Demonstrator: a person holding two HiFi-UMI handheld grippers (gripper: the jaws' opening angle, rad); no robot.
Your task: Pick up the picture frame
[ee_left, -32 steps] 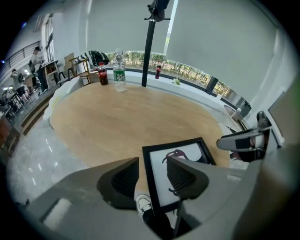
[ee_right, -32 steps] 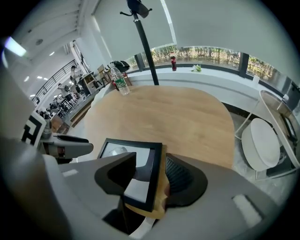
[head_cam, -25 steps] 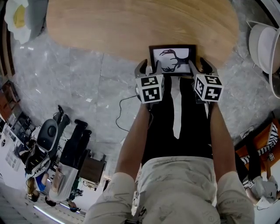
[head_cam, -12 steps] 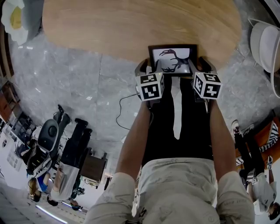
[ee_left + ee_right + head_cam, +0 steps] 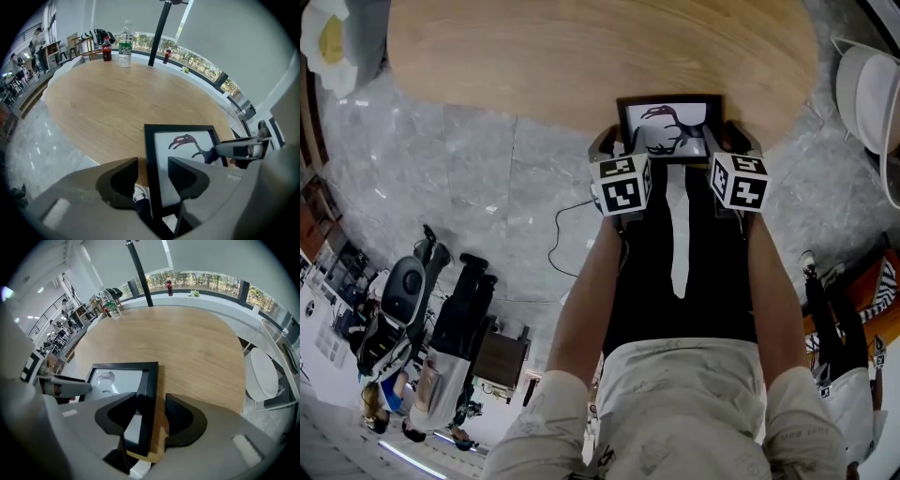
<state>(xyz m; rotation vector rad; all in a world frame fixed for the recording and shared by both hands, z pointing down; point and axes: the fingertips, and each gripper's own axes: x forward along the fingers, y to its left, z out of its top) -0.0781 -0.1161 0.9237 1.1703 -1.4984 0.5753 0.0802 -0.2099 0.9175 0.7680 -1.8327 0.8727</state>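
Observation:
A black picture frame (image 5: pixel 668 127) with a bird print lies flat at the near edge of the wooden table (image 5: pixel 581 56), its near end slightly over the edge. My left gripper (image 5: pixel 614 147) straddles the frame's left border (image 5: pixel 150 164) with a gap beside its outer jaw, so it is open. My right gripper (image 5: pixel 733 142) straddles the right border (image 5: pixel 149 399). Its jaws are closing around that border, and a strip of table still shows between the frame and the outer jaw. In the gripper views the left gripper (image 5: pixel 152 177) and the right gripper (image 5: pixel 150 420) both point steeply down.
A cola bottle (image 5: pixel 107 49), a water bottle (image 5: pixel 124 37) and another small bottle (image 5: pixel 166 55) stand at the table's far side. A white chair (image 5: pixel 865 94) sits to the right. Grey marble floor (image 5: pixel 441 187) lies to the left, with people and gear at the lower left.
The right gripper has edged slightly inward toward the frame. The left gripper and the frame have kept their places.

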